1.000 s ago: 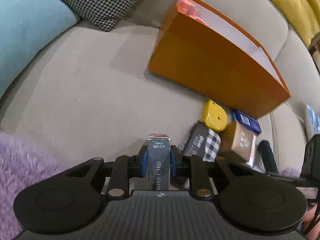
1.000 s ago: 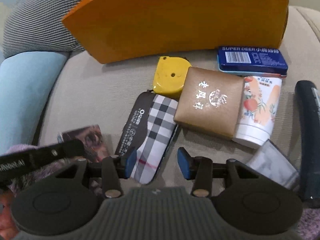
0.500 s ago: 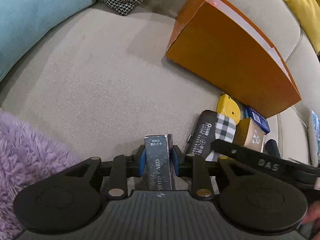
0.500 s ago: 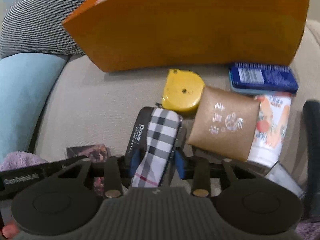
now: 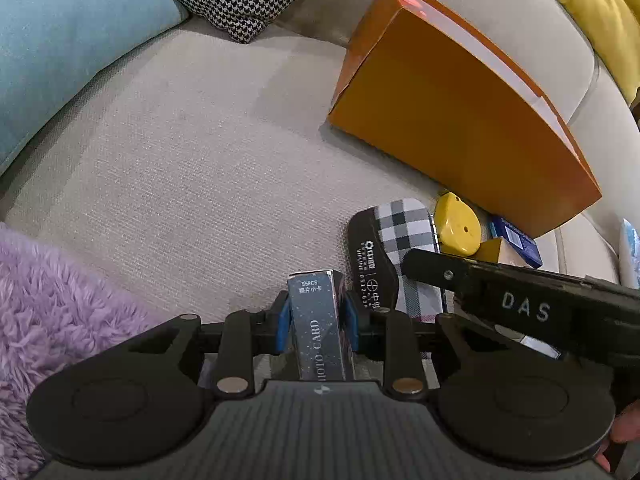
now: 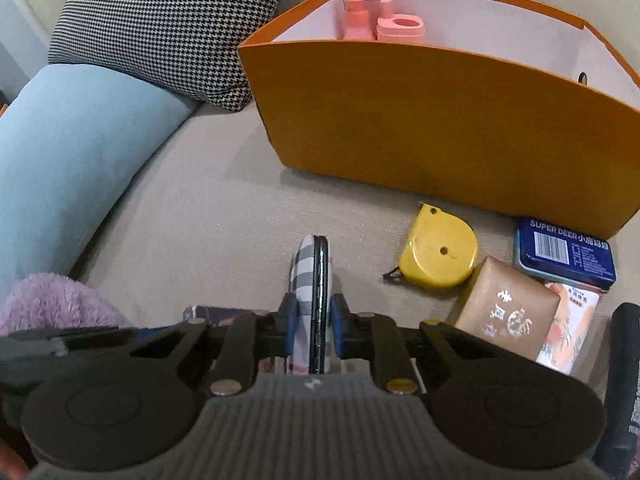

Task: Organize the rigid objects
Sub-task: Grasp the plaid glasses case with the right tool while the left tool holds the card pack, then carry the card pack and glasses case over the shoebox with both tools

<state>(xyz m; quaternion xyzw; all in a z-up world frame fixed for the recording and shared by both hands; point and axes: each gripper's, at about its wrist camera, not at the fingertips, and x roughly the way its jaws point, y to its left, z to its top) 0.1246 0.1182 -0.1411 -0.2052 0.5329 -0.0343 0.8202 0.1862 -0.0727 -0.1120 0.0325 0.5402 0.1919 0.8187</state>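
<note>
1. Left tongs [image 5: 316, 316] of mine pinch the dark photo-card box [image 5: 320, 328] upright, near edge of the sofa seat [image 5: 200, 168].
2. Right tongs [image 6: 312, 326] are closing on the plaid case [image 6: 310, 280], held on edge between the pads.
3. Right of it lie the yellow tape measure [image 6: 438, 254] and brown box [image 6: 506, 318].
4. Farther back stands the orange box [image 6: 440, 128].

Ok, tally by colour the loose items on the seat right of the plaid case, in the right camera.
Yellow: 1, tape measure
Blue: 1, tin
Brown: 1, box
White floral: 1, carton
Black: 1, object at the edge
Total: 5
</note>
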